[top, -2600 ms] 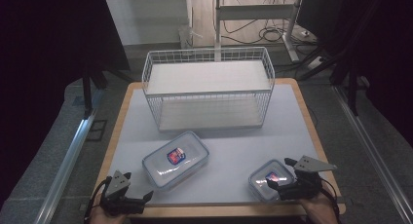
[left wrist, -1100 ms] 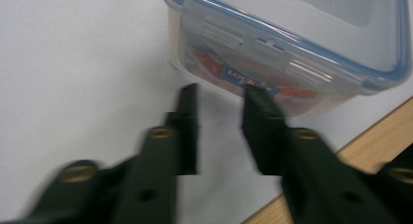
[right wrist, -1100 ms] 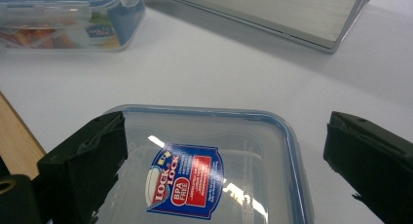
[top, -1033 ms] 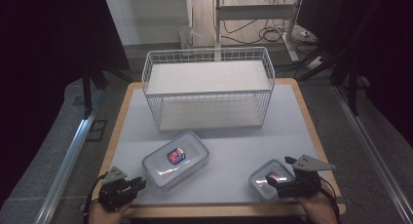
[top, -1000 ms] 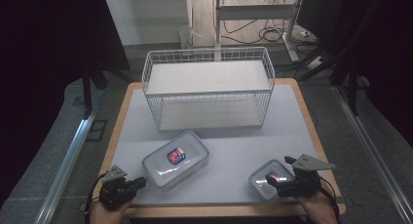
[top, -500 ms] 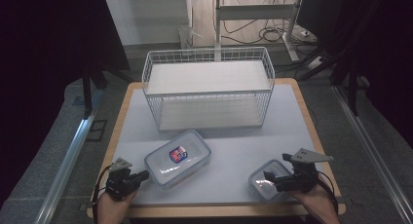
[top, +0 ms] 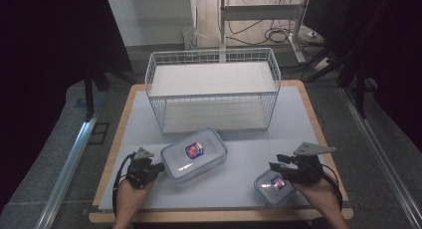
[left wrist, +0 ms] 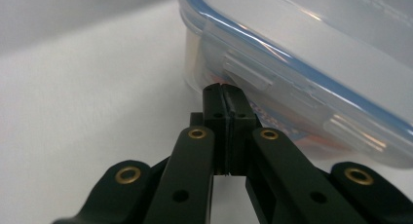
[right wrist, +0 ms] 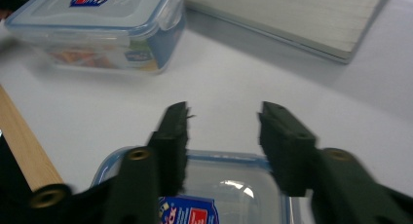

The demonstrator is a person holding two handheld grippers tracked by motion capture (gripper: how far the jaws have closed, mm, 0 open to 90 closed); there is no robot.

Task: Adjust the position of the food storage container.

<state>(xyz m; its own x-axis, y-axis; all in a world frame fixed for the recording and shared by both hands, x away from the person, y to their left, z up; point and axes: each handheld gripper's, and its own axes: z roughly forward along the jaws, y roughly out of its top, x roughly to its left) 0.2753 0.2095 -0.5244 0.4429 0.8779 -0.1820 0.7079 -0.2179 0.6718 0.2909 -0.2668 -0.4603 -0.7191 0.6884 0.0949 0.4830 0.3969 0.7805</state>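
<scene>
Two clear lidded boxes, larger box (top: 194, 154), smaller box (top: 274, 185), red-blue labels, print unreadable

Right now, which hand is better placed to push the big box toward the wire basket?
Probably the left: its shut gripper meets the big box at the side facing away from the wire basket. The right gripper hovers over the small box.

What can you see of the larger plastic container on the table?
The larger container is a rectangular clear plastic box with rounded corners, a snap-on lid edged in blue with clip flaps along its sides, and a red and blue label in the lid's middle. It lies flat and lidded on the white table top, turned askew, just in front of the wire basket. The left gripper, jaws shut, has its tips at the box's side wall below a clip.
</scene>
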